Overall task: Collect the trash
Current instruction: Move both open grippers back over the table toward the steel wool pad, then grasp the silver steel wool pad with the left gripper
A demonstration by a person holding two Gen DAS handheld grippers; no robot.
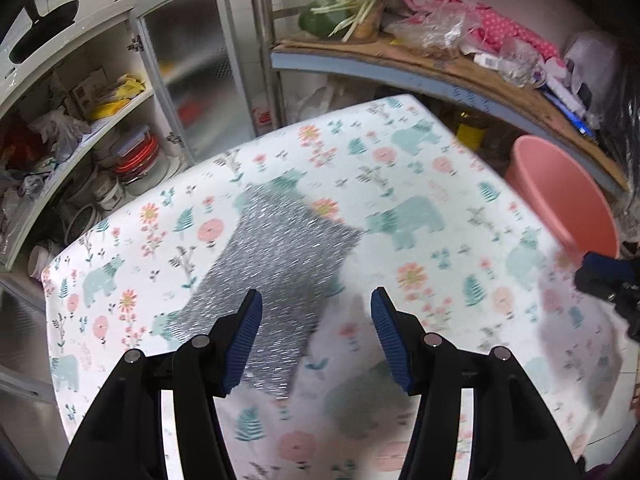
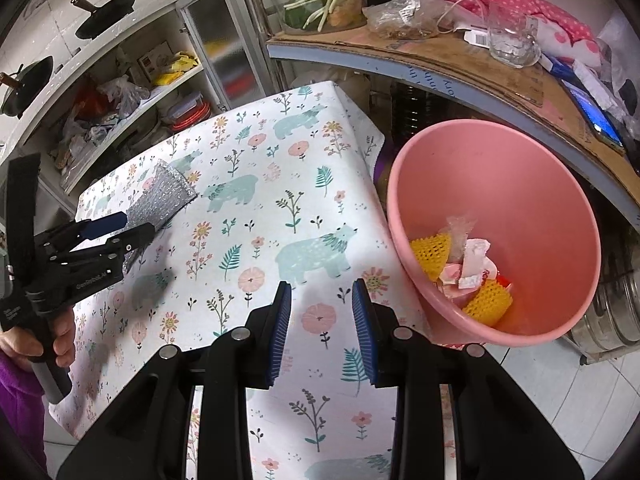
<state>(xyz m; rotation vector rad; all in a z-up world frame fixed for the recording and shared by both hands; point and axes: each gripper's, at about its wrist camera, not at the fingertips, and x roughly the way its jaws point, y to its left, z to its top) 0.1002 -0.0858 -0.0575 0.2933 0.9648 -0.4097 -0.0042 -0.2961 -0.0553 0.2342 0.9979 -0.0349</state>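
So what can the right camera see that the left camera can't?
Only the right wrist view looks inside the pink bin, showing yellow foam nets and crumpled wrappers, plus a glass mug on the shelf and the hand holding the left gripper. Only the left wrist view looks down on the silver glittery cloth between its open fingers. Both show the bear-and-flower tablecloth, the bin and the cloth.

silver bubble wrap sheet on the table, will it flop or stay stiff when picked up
The silver sheet lies thin and flat on the tablecloth, so it probably droops and weighs little. Its shiny surface may slip between the left gripper pads.
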